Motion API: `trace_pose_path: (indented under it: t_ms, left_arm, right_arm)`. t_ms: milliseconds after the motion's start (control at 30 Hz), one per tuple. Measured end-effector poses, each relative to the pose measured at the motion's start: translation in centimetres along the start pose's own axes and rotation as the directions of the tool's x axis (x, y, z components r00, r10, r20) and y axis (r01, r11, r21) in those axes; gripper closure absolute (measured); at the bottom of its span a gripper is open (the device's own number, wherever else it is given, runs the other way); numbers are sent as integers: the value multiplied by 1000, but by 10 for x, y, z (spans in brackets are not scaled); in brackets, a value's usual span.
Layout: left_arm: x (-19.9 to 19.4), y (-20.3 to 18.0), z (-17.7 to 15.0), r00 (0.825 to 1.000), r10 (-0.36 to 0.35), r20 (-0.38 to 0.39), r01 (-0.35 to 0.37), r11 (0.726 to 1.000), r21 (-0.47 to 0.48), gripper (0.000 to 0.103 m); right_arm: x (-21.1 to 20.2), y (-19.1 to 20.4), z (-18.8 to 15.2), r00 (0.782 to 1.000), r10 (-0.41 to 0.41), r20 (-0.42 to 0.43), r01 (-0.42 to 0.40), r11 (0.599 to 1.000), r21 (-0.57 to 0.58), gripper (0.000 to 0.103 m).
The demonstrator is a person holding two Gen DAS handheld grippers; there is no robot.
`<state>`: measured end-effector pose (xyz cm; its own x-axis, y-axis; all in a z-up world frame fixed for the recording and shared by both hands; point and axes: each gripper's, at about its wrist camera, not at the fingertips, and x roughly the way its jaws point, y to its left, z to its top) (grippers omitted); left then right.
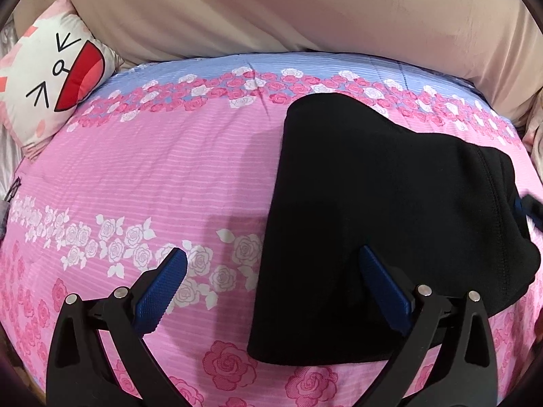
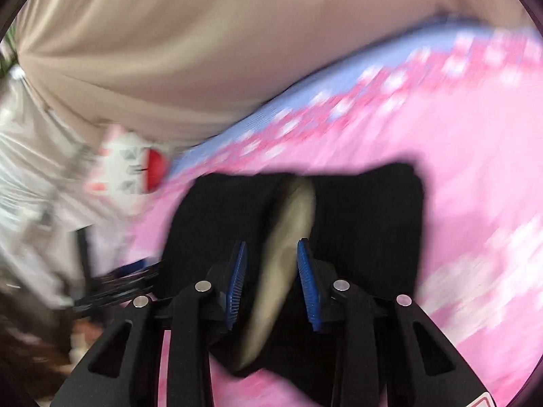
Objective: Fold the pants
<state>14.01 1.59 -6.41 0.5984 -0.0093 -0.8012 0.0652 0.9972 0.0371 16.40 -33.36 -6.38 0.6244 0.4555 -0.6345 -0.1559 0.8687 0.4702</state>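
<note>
The black pants [image 1: 380,224] lie folded on the pink rose-print bedspread [image 1: 152,176], right of centre in the left wrist view. My left gripper [image 1: 271,264] is open, its right finger over the pants' near left part, its left finger over the bedspread. In the blurred right wrist view the pants [image 2: 366,224] sit under my right gripper [image 2: 271,261]. Its jaws stand partly apart with a greyish lining fold [image 2: 288,237] of the pants between them; whether they press it I cannot tell. The right gripper's tip shows at the right edge in the left wrist view [image 1: 529,210].
A white cartoon-face cushion [image 1: 51,78] sits at the bed's far left. A beige padded headboard or cover [image 1: 271,10] runs along the far side. The bedspread's blue band [image 1: 258,64] borders it. Shiny white fabric [image 2: 30,169] hangs left of the bed.
</note>
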Motion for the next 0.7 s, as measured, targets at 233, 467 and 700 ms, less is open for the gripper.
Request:
trace_pose_path:
  t_ms: [233, 467, 700]
  left_arm:
    - [-2, -5, 0, 999, 46, 2, -46, 999, 10, 5]
    - [-1, -11, 3, 998, 64, -2, -64, 998, 25, 5]
    - [1, -11, 3, 998, 57, -2, -57, 998, 20, 5]
  right_arm:
    - [18, 60, -1, 997, -56, -48, 40, 957, -289, 74]
    - [35, 42, -3, 986, 14, -163, -43, 983, -176, 70]
    - [52, 23, -4, 958, 227, -174, -229, 973, 11, 71]
